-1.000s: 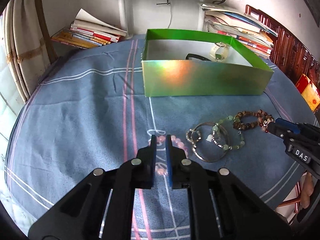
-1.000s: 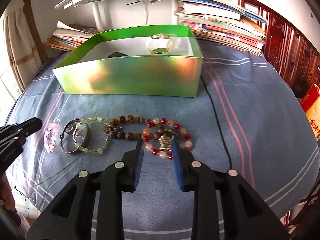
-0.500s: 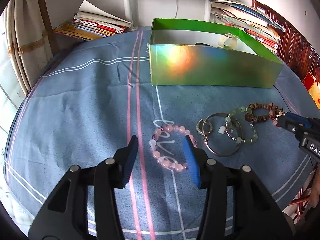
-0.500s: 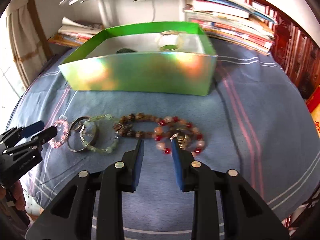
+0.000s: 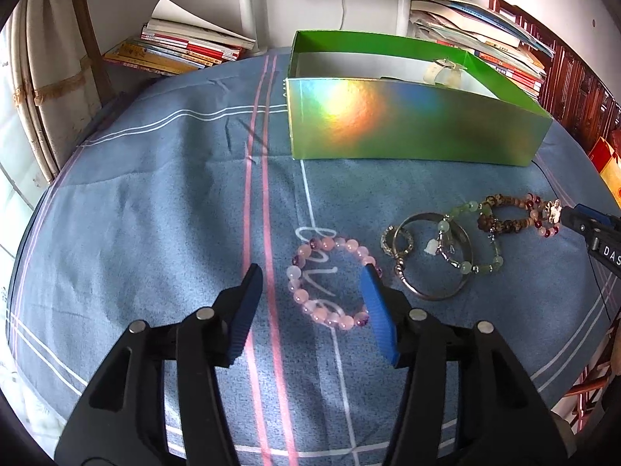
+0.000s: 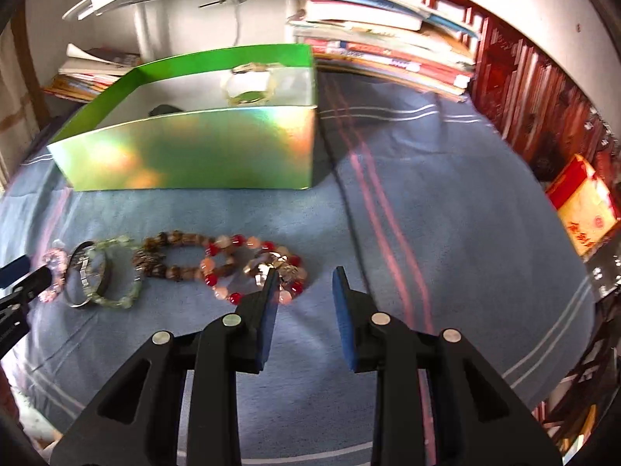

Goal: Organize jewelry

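Pink bead bracelet flat on cloth between opening left claw fingers, ungripped; right claw spread, empty.

right wrist view smeared throughout by motion. the green box near wall hides most of its floor; a pale bangle and a dark item show only in part. left claw cut off at the frame's left edge. in the left wrist view, right claw cut off at the right edge; pink bead bracelet partly covered by a claw finger.
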Demonstrator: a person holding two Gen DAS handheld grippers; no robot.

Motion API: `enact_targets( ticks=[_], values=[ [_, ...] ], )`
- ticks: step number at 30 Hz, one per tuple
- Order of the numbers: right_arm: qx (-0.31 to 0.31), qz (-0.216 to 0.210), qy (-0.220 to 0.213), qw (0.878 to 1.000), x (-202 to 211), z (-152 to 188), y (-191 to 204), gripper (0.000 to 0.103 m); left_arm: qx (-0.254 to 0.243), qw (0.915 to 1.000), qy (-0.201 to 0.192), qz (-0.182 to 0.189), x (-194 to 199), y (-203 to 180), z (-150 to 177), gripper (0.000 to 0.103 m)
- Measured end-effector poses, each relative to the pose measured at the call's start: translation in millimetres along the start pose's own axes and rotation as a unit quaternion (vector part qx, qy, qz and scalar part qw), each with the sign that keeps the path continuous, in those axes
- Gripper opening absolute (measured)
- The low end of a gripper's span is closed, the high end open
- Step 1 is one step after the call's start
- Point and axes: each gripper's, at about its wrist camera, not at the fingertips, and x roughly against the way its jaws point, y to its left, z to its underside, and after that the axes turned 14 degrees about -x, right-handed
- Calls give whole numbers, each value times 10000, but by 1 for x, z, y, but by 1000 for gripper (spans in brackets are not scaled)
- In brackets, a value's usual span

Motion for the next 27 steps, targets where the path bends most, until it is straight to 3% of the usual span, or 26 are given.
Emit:
enact_targets(
  ticks=[4,10,18,21,27],
  values=[
    [-76,-252,58,9996,3,-1,-3,29,1,10000,26,-1,-2,1,1,55],
    [378,-934,203,9947,9,8,26,29,-10,10000,41,-17,-3,-1,2,57],
    [619,-789,255,9946,-8,10,46,29,14,10000,49,-16,-4,3,2,62],
    [728,-771,248,9941,-9,10,47,11,23,10000,46,-18,-5,3,3,63],
    [631,-1079,128,9921,5,7,42,6,9,10000,51,-28,-6,4,3,64]
  ],
)
